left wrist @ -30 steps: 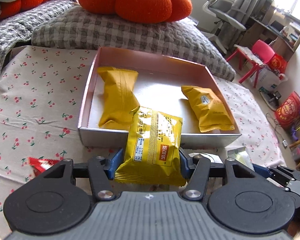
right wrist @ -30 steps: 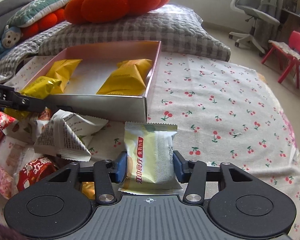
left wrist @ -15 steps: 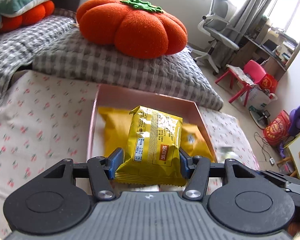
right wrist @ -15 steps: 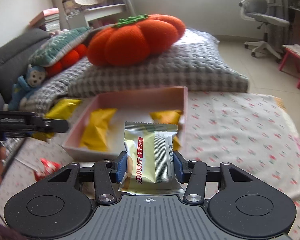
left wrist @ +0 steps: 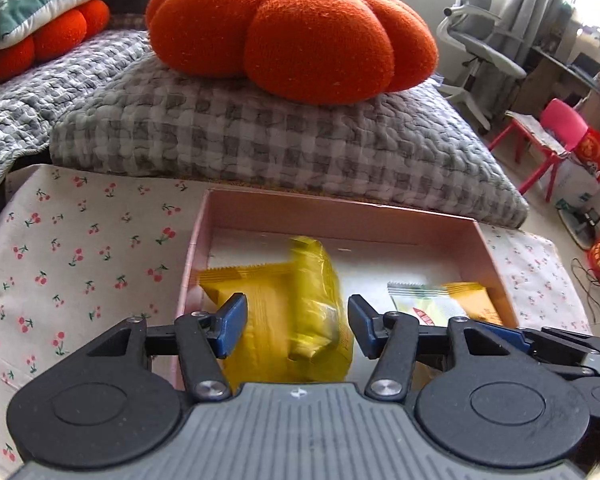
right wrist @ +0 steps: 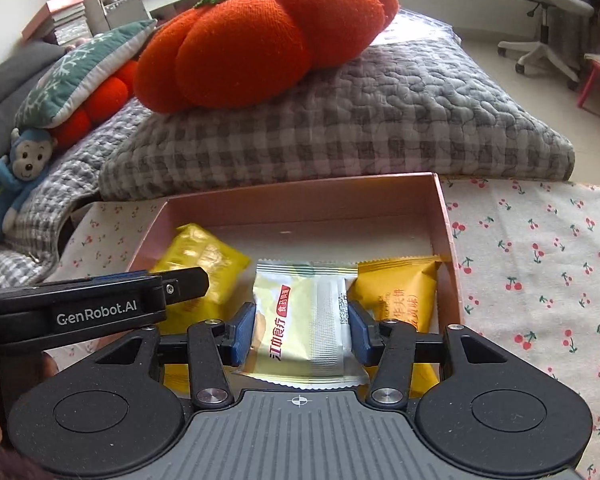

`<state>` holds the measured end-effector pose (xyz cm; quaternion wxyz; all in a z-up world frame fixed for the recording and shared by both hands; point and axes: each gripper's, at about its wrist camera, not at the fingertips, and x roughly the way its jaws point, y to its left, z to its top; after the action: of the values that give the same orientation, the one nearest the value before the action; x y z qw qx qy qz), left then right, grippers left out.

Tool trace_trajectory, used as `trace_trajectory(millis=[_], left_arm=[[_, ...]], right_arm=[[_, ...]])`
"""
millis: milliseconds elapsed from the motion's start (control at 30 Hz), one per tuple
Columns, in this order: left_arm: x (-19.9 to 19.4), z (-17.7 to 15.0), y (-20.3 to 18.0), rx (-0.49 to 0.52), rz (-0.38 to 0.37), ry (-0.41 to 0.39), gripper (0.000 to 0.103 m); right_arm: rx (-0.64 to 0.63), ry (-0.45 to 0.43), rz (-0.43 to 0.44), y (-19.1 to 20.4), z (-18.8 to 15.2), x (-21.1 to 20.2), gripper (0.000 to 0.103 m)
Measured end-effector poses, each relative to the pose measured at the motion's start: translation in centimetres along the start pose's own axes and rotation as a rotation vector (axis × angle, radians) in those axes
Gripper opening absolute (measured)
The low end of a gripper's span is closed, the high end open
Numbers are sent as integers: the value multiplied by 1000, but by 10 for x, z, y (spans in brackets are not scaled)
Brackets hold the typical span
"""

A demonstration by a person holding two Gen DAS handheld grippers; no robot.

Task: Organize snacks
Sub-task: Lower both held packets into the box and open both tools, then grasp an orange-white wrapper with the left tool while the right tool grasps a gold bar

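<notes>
Left tongs: the left tongs (left wrist: 294, 326), bottom centre of the left wrist view, stand spread wide; their blue pads (left wrist: 231, 322) touch nothing.
Yellow packet: a blurred bright-yellow foil snack packet (left wrist: 314, 304) shows between the spread pads, clear of both, over the left half of the box; whether it is resting or in the air cannot be told.
Beneath it: a second yellow wrapped snack (left wrist: 242, 282) lies flat against the box's left wall.
Right tongs: the right tongs (right wrist: 302, 328), lower centre of the right wrist view, are clenched on a pale cream-and-white snack packet with a red label (right wrist: 306, 320), each blue pad pressed to one side of it.
Cream packet: held just over the near edge of the box, with its upper end above the box floor.
Box: a shallow pink cardboard box (right wrist: 300, 196) with a white floor fills the middle of both views, sitting on a cherry-print cloth (right wrist: 540, 256) spread over the tabletop.
Inside, right: an orange-yellow packet with printed characters (right wrist: 400, 292) lies beside the box's right wall, just to the right of the cream packet.
Backdrop: a grey checked quilted cushion (right wrist: 340, 132) sits behind the box, topped by an orange pumpkin-shaped plush pillow (right wrist: 260, 40); a blue monkey toy (right wrist: 16, 176) is at the left edge of the right wrist view.
</notes>
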<state>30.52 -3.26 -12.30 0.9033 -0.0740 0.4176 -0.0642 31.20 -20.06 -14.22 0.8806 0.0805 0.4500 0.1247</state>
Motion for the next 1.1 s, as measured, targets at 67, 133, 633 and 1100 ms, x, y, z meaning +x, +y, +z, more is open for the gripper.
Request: trace_trajectory(millis=[67,133,633,1100], left_arm=[[-3,-1,4,-10,-5,0,55],[-11,1,5,-12,-14,-4,55],[-92,-21,50,-60,-14,-11,68],[-149,-136,101,-98,-10,18,87]], right_arm=[[18,-7,7,-1,-2,-2,51],[28,-19,9,-2,-2,-4,51],[32,-63,61,-3,-34,-89,62],[36,-66,41,16,-154,-152,74]])
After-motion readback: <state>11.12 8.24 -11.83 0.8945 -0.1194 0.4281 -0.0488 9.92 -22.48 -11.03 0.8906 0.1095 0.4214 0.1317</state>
